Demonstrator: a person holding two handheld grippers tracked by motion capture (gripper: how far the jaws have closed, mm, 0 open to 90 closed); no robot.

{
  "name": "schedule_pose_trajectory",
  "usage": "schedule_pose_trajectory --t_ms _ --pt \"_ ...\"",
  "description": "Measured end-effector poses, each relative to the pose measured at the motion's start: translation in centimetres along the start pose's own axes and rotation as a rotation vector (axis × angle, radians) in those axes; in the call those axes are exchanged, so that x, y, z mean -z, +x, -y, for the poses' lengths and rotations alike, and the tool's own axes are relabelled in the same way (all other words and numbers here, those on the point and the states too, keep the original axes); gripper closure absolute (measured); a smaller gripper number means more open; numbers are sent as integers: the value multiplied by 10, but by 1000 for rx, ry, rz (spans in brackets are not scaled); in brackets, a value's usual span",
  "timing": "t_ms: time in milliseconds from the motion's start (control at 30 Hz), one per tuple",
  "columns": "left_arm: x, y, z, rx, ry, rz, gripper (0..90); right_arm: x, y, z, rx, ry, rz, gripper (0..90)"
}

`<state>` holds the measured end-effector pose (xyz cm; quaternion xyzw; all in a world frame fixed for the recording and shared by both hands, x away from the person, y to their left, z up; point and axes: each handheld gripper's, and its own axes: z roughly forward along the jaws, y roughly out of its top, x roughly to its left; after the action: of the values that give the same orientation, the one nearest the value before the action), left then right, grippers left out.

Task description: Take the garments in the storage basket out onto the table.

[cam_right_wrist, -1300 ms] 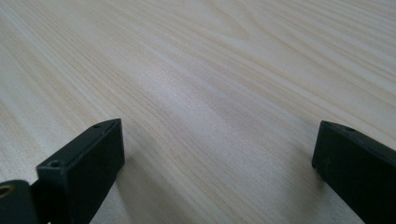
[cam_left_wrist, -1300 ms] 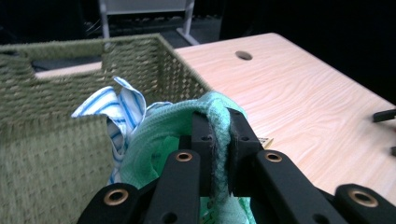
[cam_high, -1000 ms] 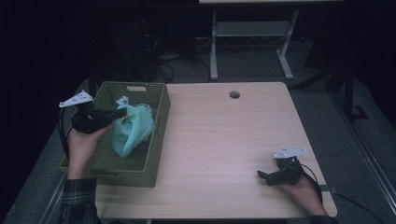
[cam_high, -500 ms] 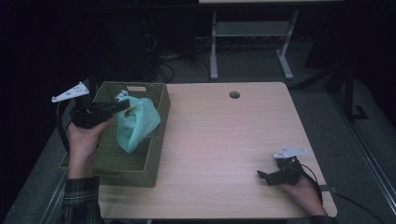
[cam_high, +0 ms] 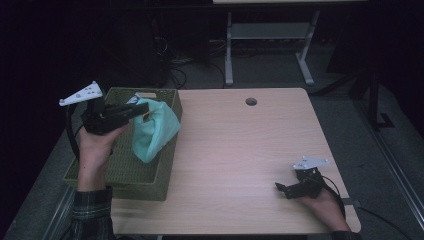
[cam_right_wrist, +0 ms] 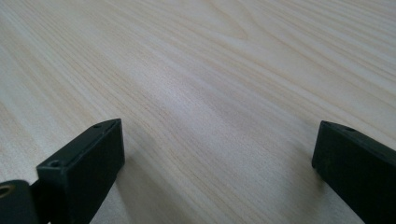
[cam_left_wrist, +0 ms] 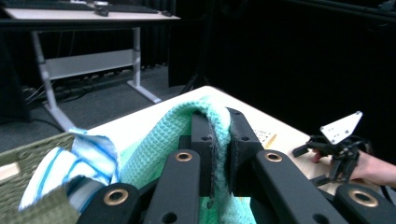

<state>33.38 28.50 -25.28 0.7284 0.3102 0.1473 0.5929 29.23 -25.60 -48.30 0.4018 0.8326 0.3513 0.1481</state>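
Note:
A mint-green waffle cloth [cam_high: 152, 131] hangs from my left gripper [cam_high: 141, 111], above the right rim of the olive woven basket [cam_high: 125, 172]. In the left gripper view the jaws are shut on a fold of the green cloth [cam_left_wrist: 173, 135], which drapes over both pads. A blue-and-white striped cloth [cam_left_wrist: 70, 161] lies below it by the basket's rim. My right gripper [cam_high: 286, 189] rests low on the table [cam_high: 240, 150] near the front right corner, its jaws wide apart over bare wood [cam_right_wrist: 215, 116] with nothing between them.
The table has a round cable hole [cam_high: 251, 101] near its far edge. A second desk's grey metal legs [cam_high: 229, 50] and floor cables stand behind the table. The right hand and gripper [cam_left_wrist: 338, 149] show far off in the left gripper view.
My left gripper has risen and drawn the green cloth up out of the basket, toward the basket's right rim. The right gripper has stayed where it was.

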Motion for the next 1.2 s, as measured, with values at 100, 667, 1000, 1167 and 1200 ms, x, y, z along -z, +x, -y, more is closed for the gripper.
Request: schedule_pose_trajectory --t_ms 100,667,1000,1167,1200 --pt "-4 -5 -2 -5 -2 15 830 0 0 0 0 1 0 21" --pt "-39 -33 -12 -46 2 142 831 0 0 0 1 0 0 21" --pt "-57 -49 -16 -61 3 213 832 0 0 0 1 0 0 21" --pt "-73 -58 -15 -74 24 247 832 0 0 0 1 0 0 21" --pt "-77 -60 -15 -74 28 254 833 0 0 0 1 0 0 21"
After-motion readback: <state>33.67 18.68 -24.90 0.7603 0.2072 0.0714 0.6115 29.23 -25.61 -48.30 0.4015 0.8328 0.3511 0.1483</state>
